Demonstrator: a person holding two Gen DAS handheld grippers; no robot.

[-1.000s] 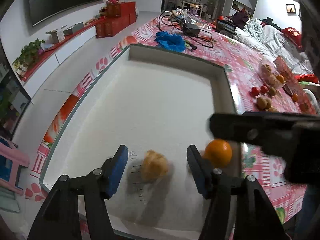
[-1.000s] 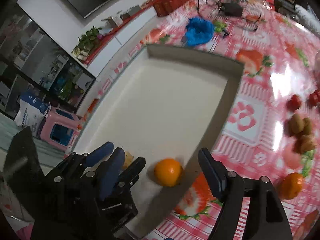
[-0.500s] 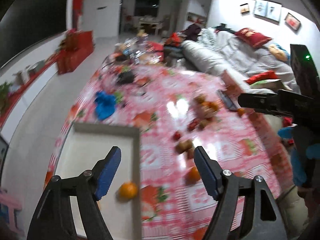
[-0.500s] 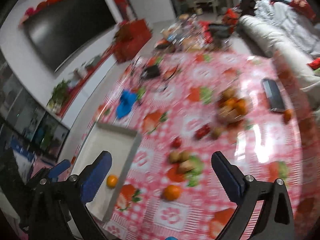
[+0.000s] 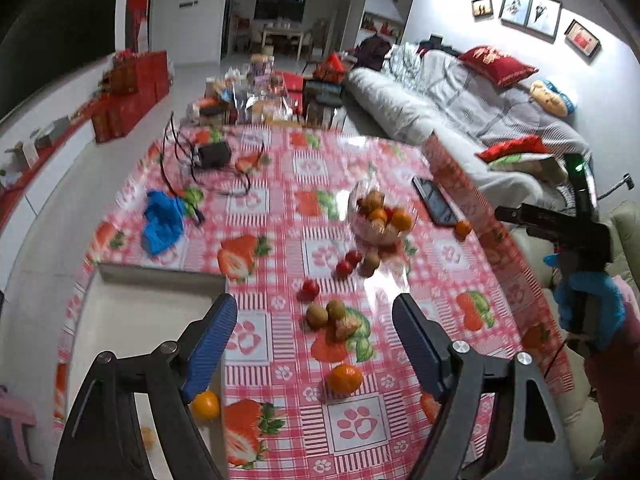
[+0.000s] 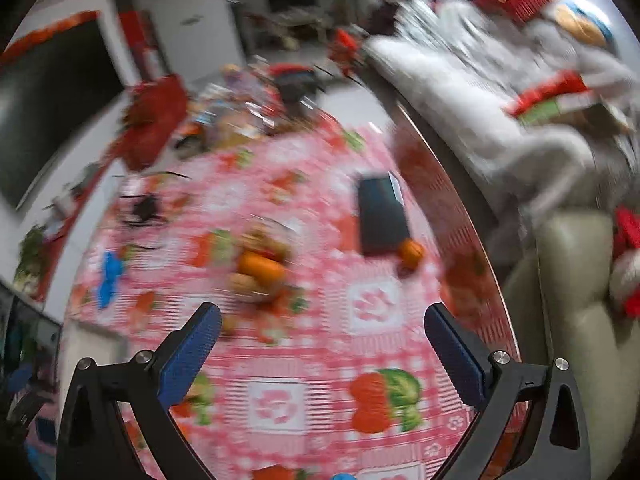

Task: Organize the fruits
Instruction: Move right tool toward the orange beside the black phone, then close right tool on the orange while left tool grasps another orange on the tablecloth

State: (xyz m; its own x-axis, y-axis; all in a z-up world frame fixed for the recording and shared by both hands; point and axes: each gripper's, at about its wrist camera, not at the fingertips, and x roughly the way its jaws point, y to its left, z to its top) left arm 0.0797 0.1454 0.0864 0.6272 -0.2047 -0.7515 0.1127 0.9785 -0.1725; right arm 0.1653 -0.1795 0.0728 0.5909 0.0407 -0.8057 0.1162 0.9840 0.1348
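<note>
Hovering over the tabletop (image 5: 280,364), the left tool (image 5: 314,340) has just been opening and is released, with nothing between its jaws; the right tool (image 6: 322,344) has also just been spreading and stands wide and empty. Fruit is split between places: one orange (image 5: 206,405) lies in the white tray (image 5: 160,276) at the left edge, beside a pale piece (image 5: 147,438) half hidden by the tool's frame. A loose orange (image 5: 345,378), brown fruits (image 5: 330,316) and small red fruits (image 5: 346,264) sit on the checked cloth, and a clear bowl (image 5: 380,216) holds more.

Risks, as I judge them: the right-wrist view is heavily blurred, so aiming at a round fruit could miss and send it rolling; a stray orange (image 5: 463,228) lies near the tabletop's edge, just beside a dark phone (image 5: 434,202), and a nudge could push either off. The brown fruits touch one another, so closing on one may scatter the rest.

No brand, label or writing is legible.
</note>
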